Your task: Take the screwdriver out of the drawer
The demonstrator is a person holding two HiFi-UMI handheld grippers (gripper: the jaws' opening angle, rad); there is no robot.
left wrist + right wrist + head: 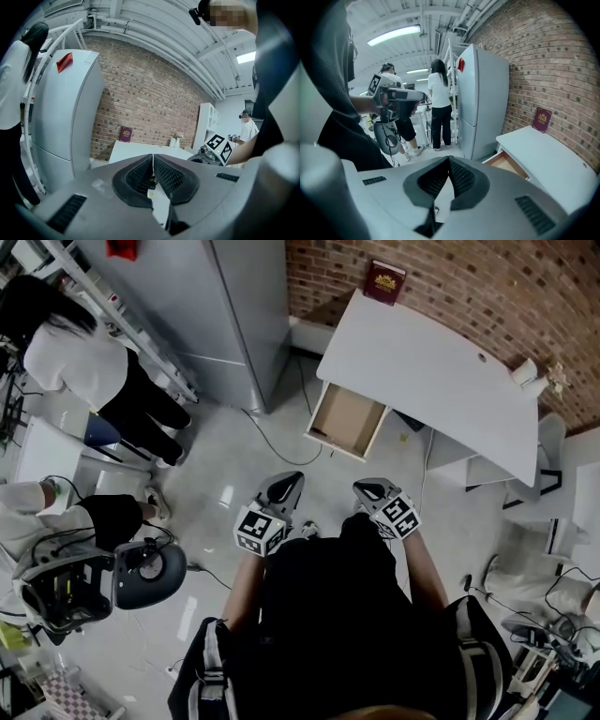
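The white desk point(441, 367) stands ahead against the brick wall, its wooden drawer point(347, 420) pulled open toward me. No screwdriver shows in any view; the visible drawer floor looks bare. My left gripper point(286, 484) and right gripper point(368, 489) are held side by side in front of my body, over the floor, well short of the drawer. In the left gripper view, the left gripper point(153, 158) has its jaws shut together on nothing. My right gripper point(449, 160) is likewise shut and empty, with the open drawer point(507, 162) ahead to its right.
A tall grey fridge point(230, 310) stands left of the desk. A dark red book point(384, 281) leans at the desk's far corner and small white items point(525, 373) sit at its right end. Two people point(89, 367) and an office chair point(150, 573) are at the left. A cable point(281, 451) lies on the floor.
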